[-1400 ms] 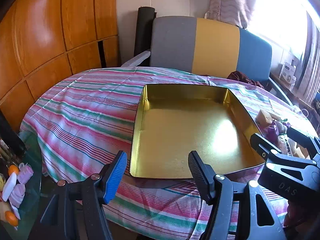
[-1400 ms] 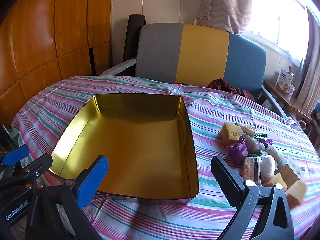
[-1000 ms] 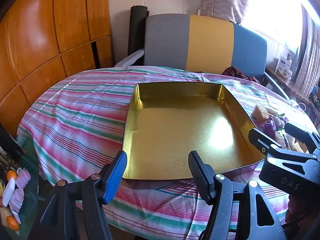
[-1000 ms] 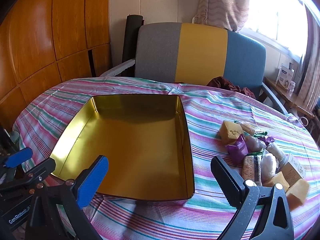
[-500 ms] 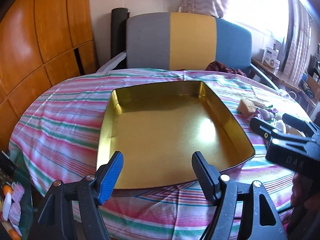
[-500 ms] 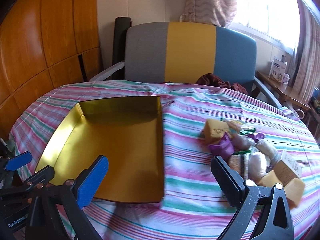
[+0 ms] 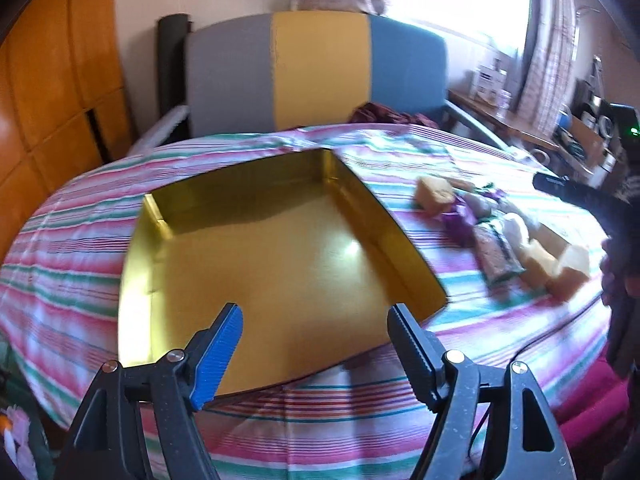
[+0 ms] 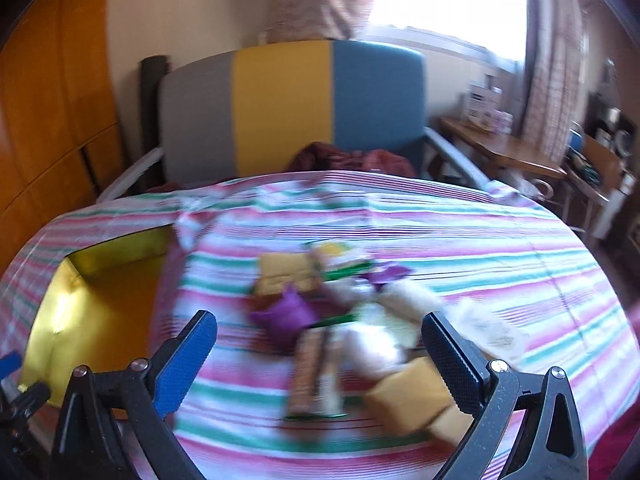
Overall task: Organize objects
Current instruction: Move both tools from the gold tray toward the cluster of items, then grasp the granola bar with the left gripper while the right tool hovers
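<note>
A: Nearest in the left wrist view? Left gripper (image 7: 314, 344), jaws opening, nothing between them, poised over the near edge of the gold tray (image 7: 152, 264).

B: And on the other side? Right gripper (image 8: 320, 354), spread wide and released, gripping nothing, hovering above the pile of small items.

A: Closest in that pile? Two tan blocks (image 8: 412, 404) at the near right, beside a brown wrapped bar (image 8: 308, 372) lying lengthwise. Badly blurred, so finer detail impossible to tell.

B: Just beyond those? A purple packet (image 8: 286, 314), pale whitish bundles (image 8: 384, 340), then another yellow block (image 8: 286, 274) farther back with a green-edged wrapper (image 8: 340, 260) touching it.

A: Tray relative to the pile? Left of it on the striped tabletop (image 8: 460, 248), apart from the items, bare gold floor, open side up.

B: Farther still? Dark red cloth (image 8: 348, 158) at the far edge of the tabletop, then a grey, yellow and blue chair (image 8: 288, 104), wooden panels (image 7: 52, 92) at left, bright window (image 8: 448, 0) at right.
</note>
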